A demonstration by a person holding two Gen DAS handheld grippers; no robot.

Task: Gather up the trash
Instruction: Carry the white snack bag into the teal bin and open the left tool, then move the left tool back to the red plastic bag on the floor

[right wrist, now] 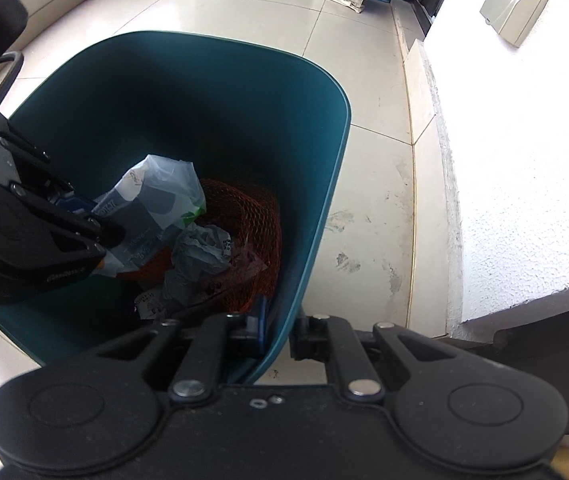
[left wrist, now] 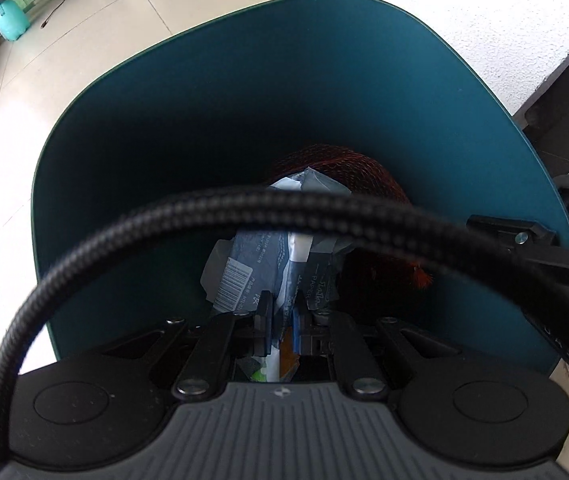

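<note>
Pale glossy floor tiles (right wrist: 368, 128) all round, w/ a rough white plastered ledge (right wrist: 524, 160) on the right side of my right-wrist view. Teal bin (right wrist: 316, 184) stands on the tiles: smooth matte plastic, rounded-square mouth, thin wall.

My right tongs (right wrist: 280, 334) are pinched tight on the bin's near rim, one jaw inside w/ its blue pad against the wall, the other outside. I reckon that's to steady the bin so it won't skid or tip while the other hand works.

My left tongs (left wrist: 282, 312) point steeply down into the bin, pressed together on a crinkly plastic wrapper (left wrist: 264, 264), blue-grey and white w/ a barcode and print. It's thin film, so a firm nip is needed or it slips. The wrapper hangs inside the bin mouth, above the rest, prob. about to be let go.

Already at the bottom: orange mesh netting (right wrist: 252, 216), springy and loose, plus a scrunched bluish-grey plastic wad (right wrist: 200, 252). A braided black cable (left wrist: 244, 208) loops across my left view, hiding part of the pile.
</note>
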